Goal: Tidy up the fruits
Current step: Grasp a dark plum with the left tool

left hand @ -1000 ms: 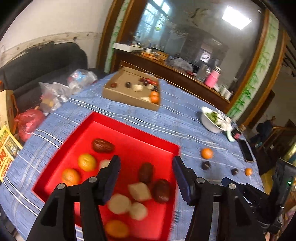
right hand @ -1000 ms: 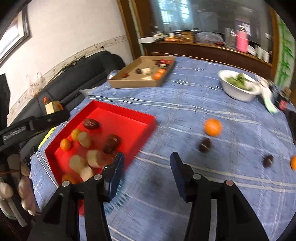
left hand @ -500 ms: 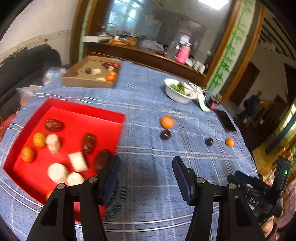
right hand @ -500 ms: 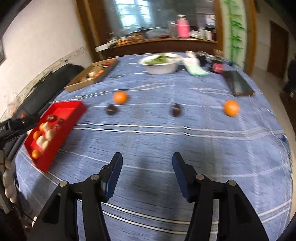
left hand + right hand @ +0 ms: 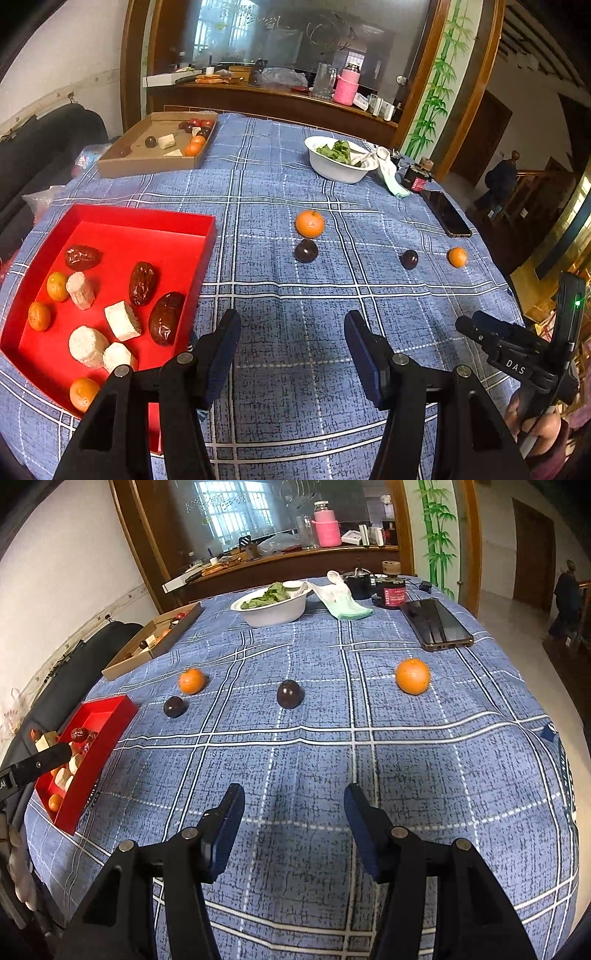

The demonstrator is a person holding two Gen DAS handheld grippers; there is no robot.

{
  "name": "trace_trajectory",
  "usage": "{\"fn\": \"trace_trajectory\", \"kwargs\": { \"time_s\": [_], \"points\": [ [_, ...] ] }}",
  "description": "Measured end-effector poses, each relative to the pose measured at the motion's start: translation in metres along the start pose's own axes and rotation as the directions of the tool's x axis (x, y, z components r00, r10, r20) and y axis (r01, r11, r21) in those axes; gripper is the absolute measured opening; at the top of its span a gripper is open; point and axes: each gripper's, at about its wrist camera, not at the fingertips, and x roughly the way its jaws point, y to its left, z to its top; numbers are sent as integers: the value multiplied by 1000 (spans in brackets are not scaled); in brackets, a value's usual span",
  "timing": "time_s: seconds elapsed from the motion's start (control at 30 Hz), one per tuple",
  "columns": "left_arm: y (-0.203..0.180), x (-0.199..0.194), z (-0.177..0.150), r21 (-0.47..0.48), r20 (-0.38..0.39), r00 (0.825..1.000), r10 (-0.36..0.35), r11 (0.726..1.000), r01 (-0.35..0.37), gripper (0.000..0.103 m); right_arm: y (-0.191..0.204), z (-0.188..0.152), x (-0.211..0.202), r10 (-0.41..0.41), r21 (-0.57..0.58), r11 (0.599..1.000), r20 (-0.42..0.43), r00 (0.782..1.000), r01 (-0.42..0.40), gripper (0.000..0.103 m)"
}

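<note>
Four loose fruits lie on the blue checked tablecloth: an orange (image 5: 309, 223) with a dark plum (image 5: 306, 250) just in front of it, and further right a second plum (image 5: 409, 259) and a small orange (image 5: 457, 257). In the right wrist view these are the left orange (image 5: 191, 681), left plum (image 5: 174, 706), middle plum (image 5: 290, 693) and right orange (image 5: 412, 676). A red tray (image 5: 122, 216) at the left holds dates, small oranges and white chunks. My left gripper (image 5: 291, 336) is open and empty above bare cloth beside the tray. My right gripper (image 5: 293, 818) is open and empty, well short of the fruits.
A cardboard box (image 5: 147, 164) with more fruit stands at the far left. A white bowl of greens (image 5: 338, 166), a cloth (image 5: 341, 600), a dark jar (image 5: 393, 590) and a phone (image 5: 434, 622) lie at the far side. The table's right edge (image 5: 554, 716) drops off.
Both grippers have swung right, away from over the red tray, and now face the loose fruits on the cloth. Both stayed open and empty.
</note>
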Motion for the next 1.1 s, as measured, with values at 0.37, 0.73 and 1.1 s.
{"fn": "trace_trajectory", "kwargs": {
  "time_s": [0.37,0.73,1.1],
  "points": [
    [-8,37,26,-7,-2,1000,19,1000,-19,64,8,76,61,-15,11,1000,-16,1000,15,54],
    [-19,114,48,40,-42,998,48,998,-46,64,6,82,106,-57,-11,998,-30,998,56,50],
    [-31,146,48,81,-64,997,43,996,-38,49,17,81,114,-65,-91,994,-40,997,61,40]
  ]
}}
